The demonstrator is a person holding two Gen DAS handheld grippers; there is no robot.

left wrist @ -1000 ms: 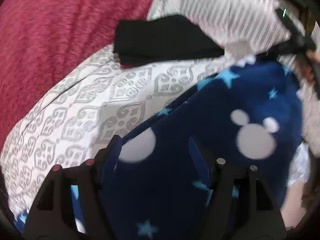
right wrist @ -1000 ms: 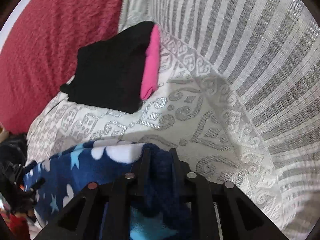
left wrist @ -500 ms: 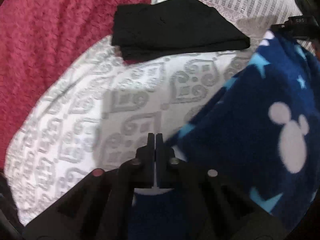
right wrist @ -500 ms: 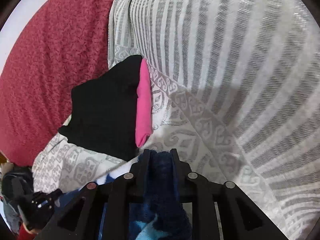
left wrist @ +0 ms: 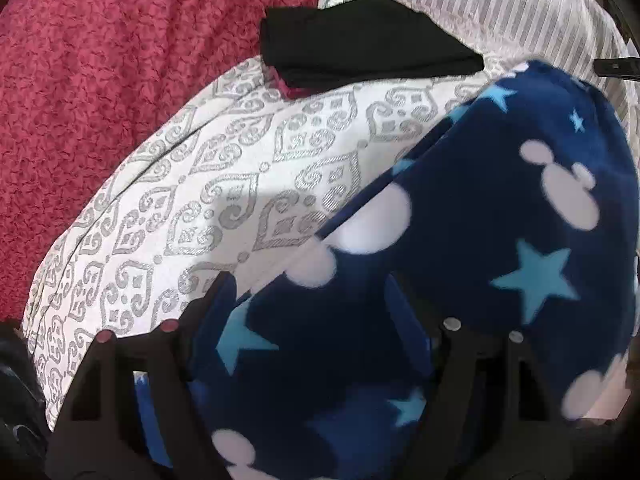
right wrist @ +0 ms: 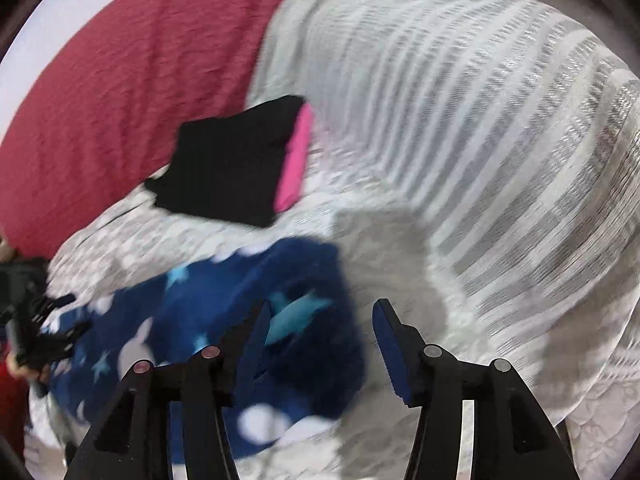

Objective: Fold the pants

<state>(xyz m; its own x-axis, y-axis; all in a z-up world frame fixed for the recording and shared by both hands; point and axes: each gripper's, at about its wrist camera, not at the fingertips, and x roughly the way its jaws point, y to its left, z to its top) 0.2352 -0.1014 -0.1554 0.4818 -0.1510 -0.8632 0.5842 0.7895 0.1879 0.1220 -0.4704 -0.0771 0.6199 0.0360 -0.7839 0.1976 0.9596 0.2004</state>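
The navy fleece pants [left wrist: 480,240] with white mouse heads and blue stars lie bunched on the white patterned bedspread [left wrist: 200,200]. My left gripper [left wrist: 316,308] is open, its fingers wide apart with the pants fabric lying between them. In the right wrist view the pants [right wrist: 224,328] lie in a heap at lower left. My right gripper [right wrist: 320,324] is open just above their right edge, holding nothing. The left gripper [right wrist: 36,332] shows at the far left of that view.
A folded black garment [left wrist: 360,44] lies on a pink one [right wrist: 294,168] at the back of the bedspread. A red blanket [left wrist: 100,80] lies to the left. A white striped cover [right wrist: 460,140] rises behind and to the right.
Both grippers have opened. The right gripper let go of the pants, which dropped onto the bedspread in a heap. The left gripper was shut half a second ago and now straddles the fabric.
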